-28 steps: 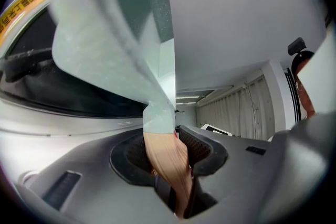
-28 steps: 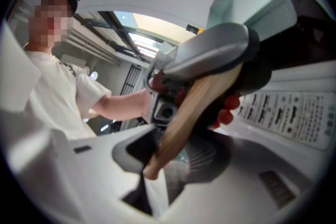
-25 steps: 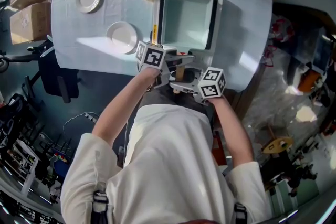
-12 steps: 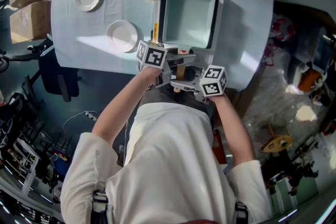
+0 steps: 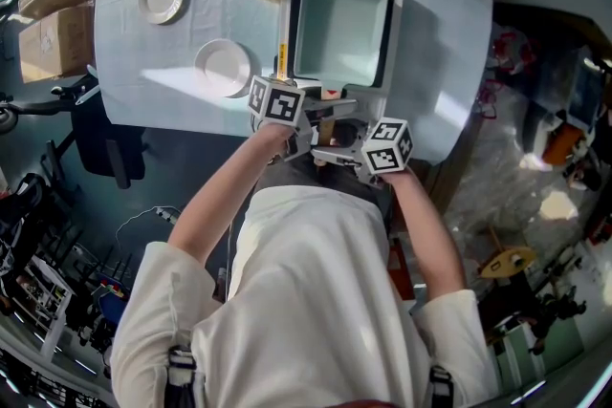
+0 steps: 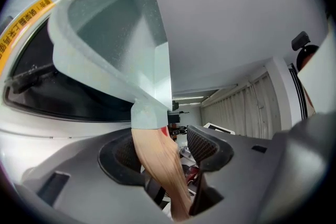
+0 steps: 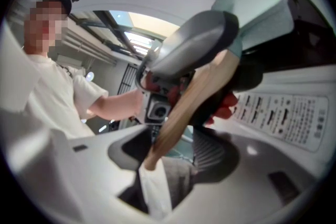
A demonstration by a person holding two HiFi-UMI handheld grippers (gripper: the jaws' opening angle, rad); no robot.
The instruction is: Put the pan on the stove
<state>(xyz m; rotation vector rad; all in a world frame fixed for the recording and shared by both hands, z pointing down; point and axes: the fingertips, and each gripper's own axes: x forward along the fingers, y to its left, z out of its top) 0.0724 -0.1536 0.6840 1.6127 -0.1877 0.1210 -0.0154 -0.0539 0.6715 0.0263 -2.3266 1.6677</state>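
Pale-green square pan (image 5: 339, 33) sits on the white stove with a black top (image 7: 283, 118), upper centre of the head view. Its wooden handle (image 6: 157, 160) lies between the opening jaws of the left gripper (image 6: 168, 147) and the right gripper (image 7: 173, 149), and neither pinches it.

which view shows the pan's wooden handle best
The right gripper view: the wooden handle shows whole, from pan to tip. The left gripper view shows only its pan end, close up; the head view just a sliver.
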